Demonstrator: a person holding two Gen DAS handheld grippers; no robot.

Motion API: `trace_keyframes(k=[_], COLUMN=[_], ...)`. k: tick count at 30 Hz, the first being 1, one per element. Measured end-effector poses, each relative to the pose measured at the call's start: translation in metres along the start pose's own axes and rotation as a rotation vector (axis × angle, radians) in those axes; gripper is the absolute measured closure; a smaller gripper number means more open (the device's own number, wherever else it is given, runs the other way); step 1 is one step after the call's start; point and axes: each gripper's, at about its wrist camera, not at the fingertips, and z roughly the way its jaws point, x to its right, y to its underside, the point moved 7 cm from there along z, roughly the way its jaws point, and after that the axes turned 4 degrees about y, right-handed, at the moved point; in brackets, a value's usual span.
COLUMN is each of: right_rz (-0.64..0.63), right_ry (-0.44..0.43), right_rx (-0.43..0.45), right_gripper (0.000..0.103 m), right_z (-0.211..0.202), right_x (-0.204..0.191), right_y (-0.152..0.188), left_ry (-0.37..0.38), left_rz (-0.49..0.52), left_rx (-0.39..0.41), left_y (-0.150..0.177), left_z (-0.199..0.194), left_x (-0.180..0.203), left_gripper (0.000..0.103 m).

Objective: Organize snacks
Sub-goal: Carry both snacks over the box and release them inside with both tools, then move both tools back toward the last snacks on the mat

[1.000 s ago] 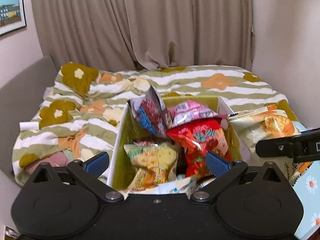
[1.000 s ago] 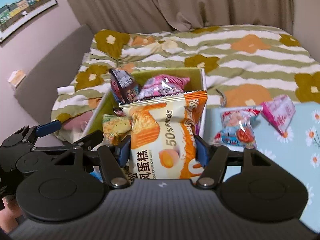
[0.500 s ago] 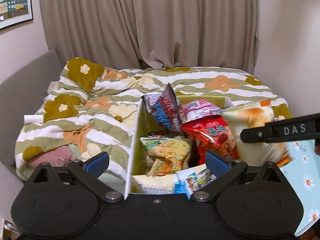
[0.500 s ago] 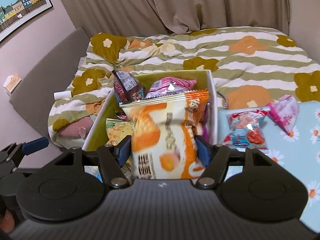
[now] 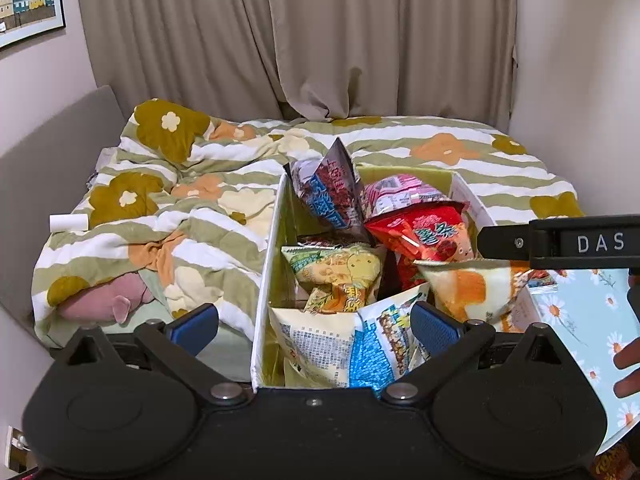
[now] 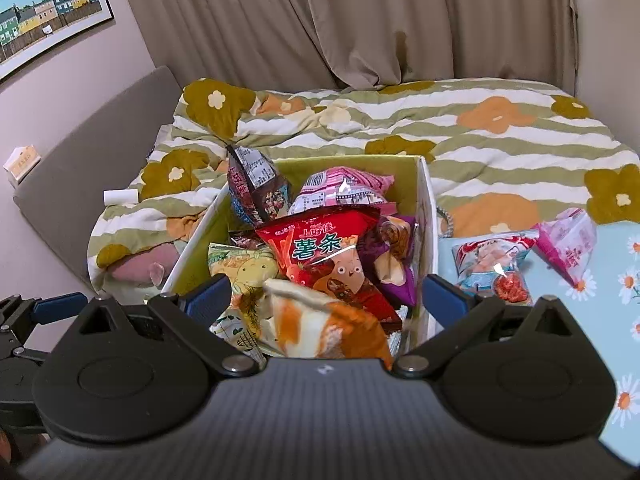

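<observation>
Right claw (image 6: pixel 327 294): jaws opening, spread wide, blue pads clear of everything. Orange-and-white cake bag (image 6: pixel 326 326): blurred, between the jaws but touched by neither pad, lying at the near end of the box (image 6: pixel 426 204) on top of the other packets.

Left claw (image 5: pixel 314 322): jaws wide apart, nothing gripped. Near corner of the box and a white-and-blue packet (image 5: pixel 360 346) visible between the pads, neither pad pressing on them.

Box: white outside, yellow-green inside, standing on the bed against the striped floral quilt (image 6: pixel 480 128). Contents, as seen from the right wrist:
- red fries bag (image 6: pixel 328 256), centre, on top;
- pink packet (image 6: pixel 344 192), far end, behind the red bag;
- dark packet (image 6: pixel 256 188), far left corner, standing upright and poking above the rim;
- yellow-green packet (image 6: pixel 244 268), left side, partly under the red bag;
- purple packet (image 6: pixel 394 248), against the right wall.

Outside the box, to its right, on a pale blue daisy-print surface (image 6: pixel 612 320):
- clear packet with red contents (image 6: pixel 494 266), just beside the box wall;
- pink triangular packet (image 6: pixel 568 244), further right, near the first.

Left wrist view: one finger of the right claw, lettered "DAS", reaching in from the right edge above the cake bag. Fingertips of a person's hand (image 5: pixel 628 364) at the lower right edge.
</observation>
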Motion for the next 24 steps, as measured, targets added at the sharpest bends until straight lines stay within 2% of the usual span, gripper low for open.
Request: trace_keyframes(k=[7, 13, 18, 24], right_rz=[0.020, -0.008, -0.054, -0.040], right_ry=[0.011, 0.088, 0.166, 0.177], right_rx=[0.012, 0.033, 0.062, 0.064], right_gripper=[0.000, 0.000, 0.000, 0.000], right_z=[-0.026, -0.058, -0.081, -0.089], right_x=[0.013, 0.043, 0.079, 0.139], right_y=[-0.006, -0.014, -0.023, -0.031], left_ry=[0.038, 0.100, 0.146, 0.149], left_rz=[0.016, 0.051, 0.069, 0.073], left_rx=[0.034, 0.055, 0.072, 0.077], left_y=[-0.013, -0.025, -0.036, -0.045], left_z=[-0.018, -0.028, -0.031, -0.025], left_x=[0.013, 0.042, 0.076, 0.123], left_gripper=[0.000, 0.000, 0.000, 0.000])
